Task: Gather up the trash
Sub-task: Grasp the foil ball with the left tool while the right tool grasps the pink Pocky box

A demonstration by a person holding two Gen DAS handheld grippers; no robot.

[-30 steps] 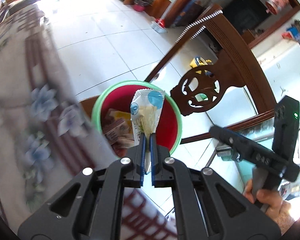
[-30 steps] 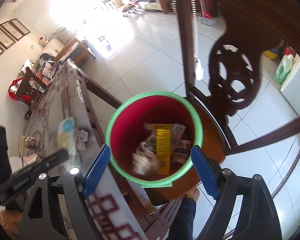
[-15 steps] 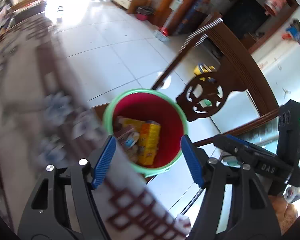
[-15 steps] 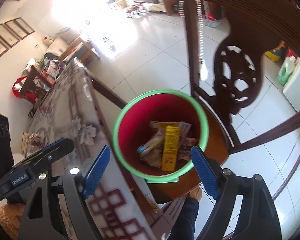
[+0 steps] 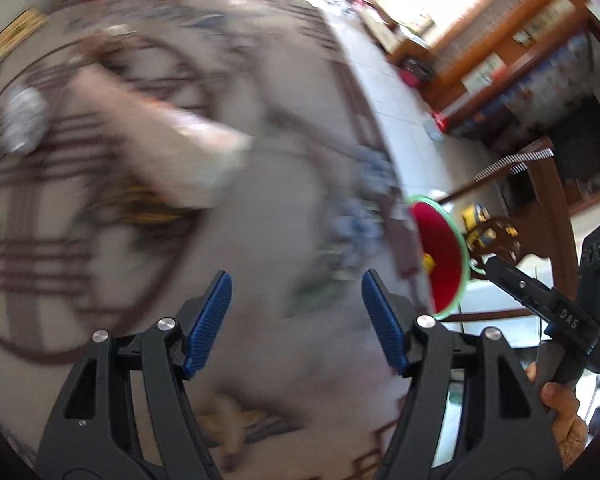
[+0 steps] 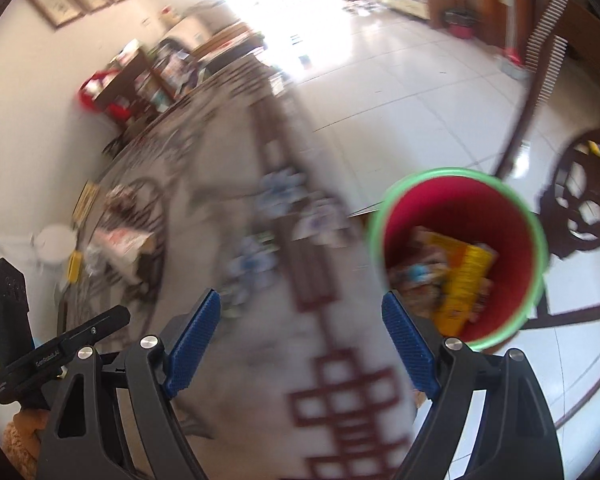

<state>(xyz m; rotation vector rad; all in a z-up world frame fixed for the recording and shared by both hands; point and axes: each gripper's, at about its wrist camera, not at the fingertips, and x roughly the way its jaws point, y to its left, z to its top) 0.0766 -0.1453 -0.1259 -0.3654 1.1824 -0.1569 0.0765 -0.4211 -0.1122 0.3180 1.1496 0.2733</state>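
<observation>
A: What is the left gripper (image 5: pixel 296 324) doing in the left wrist view?

B: It is hanging over the patterned desk (image 5: pixel 260 208), its blue-padded jaws standing well apart with nothing between them. The desk surface beneath is blurring heavily; a pale smeared shape (image 5: pixel 160 140) is lying at far left, too blurred to identify.

A: Where is the trash sitting?

B: The red bin with a green rim (image 6: pixel 460 256) is standing beyond the desk's right edge, beside a carved wooden chair (image 6: pixel 584 208). In the right wrist view it is holding a yellow packet (image 6: pixel 464 284) and other crumpled wrappers. More wrappers (image 6: pixel 116 248) are lying on the far left part of the desk.

A: And the right gripper (image 6: pixel 306 340)?

B: Its jaws are also standing wide, gripping nothing, over the desk's near edge, with the bin just right of the right jaw. In the left wrist view the same gripper is showing at right, a hand (image 5: pixel 560 400) wrapping its handle, with the bin (image 5: pixel 444 256) appearing edge-on behind the desk's right edge.

A: What is lying past the desk?

B: A white tiled floor (image 6: pixel 400 80) is stretching far toward brightly lit furniture.
</observation>
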